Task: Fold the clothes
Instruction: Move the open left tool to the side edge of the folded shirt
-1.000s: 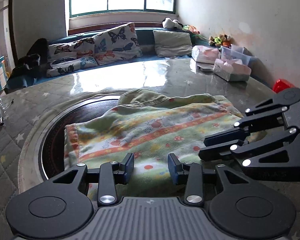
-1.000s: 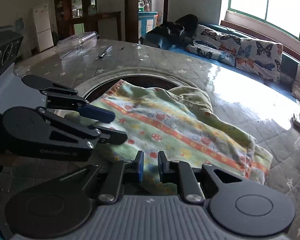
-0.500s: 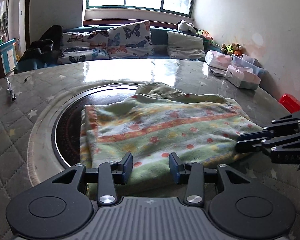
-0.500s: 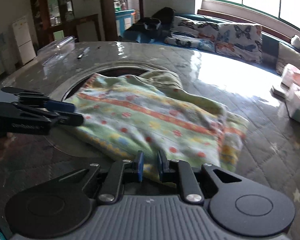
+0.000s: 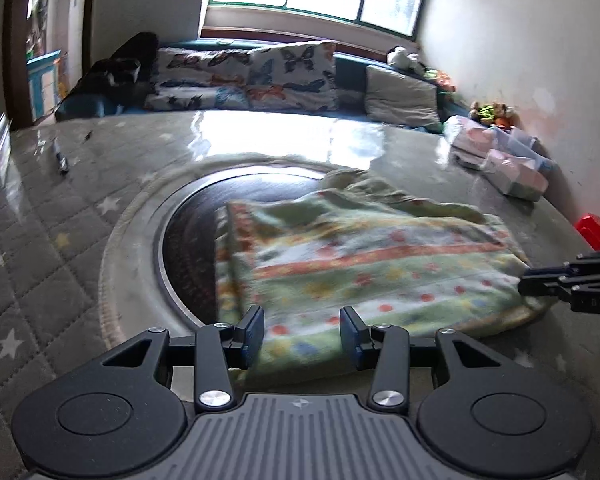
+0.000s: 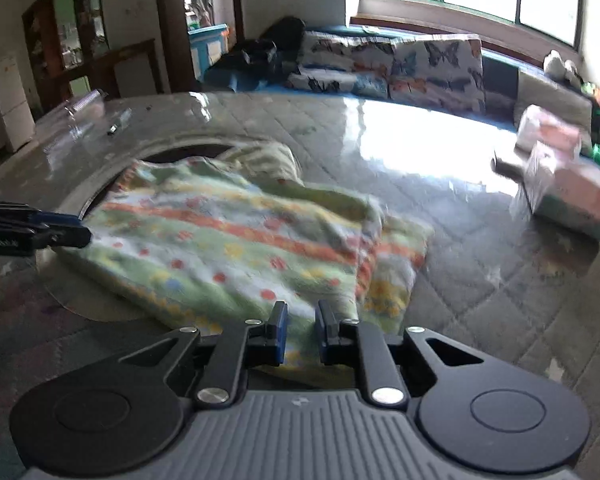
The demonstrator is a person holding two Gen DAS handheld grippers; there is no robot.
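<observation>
The folded garment point(image 5: 364, 268) lies on the desk point(image 5: 52, 248), a quilted grey surface with small stars under a glossy cover. It is a soft, fleecy piece in pale green with an orange-red band running across it, rows of red, yellow and blue dots, and a red-and-yellow patterned border along its edge at 9 o'clock in the left wrist view. A plain olive-green part bunches up at its far side, toward 12 o'clock. Part of the garment covers the dark round inset point(image 5: 188, 240) in the desk, which shows at 9 o'clock of the cloth. In the right wrist view the garment point(image 6: 236, 240) shows two stacked layers at its 3 o'clock edge, the lower one sticking out with orange and yellow trim.

The left tongs point(image 5: 302, 334) are released, with a wide gap between the blue-padded tips, poised over the near edge of the garment; whether they touch it cannot be told. The right tongs point(image 6: 300, 332) stand with a narrower gap, also parted, above the near edge of the cloth and gripping nothing. Each pair appears in the other's view: the right tongs point(image 5: 540, 280) at 3 o'clock beside the garment's corner, the left tongs point(image 6: 72, 232) at 9 o'clock by the opposite corner.

Pink and white boxes point(image 6: 560, 184) sit on the desk at 2 o'clock, well apart from the garment.
</observation>
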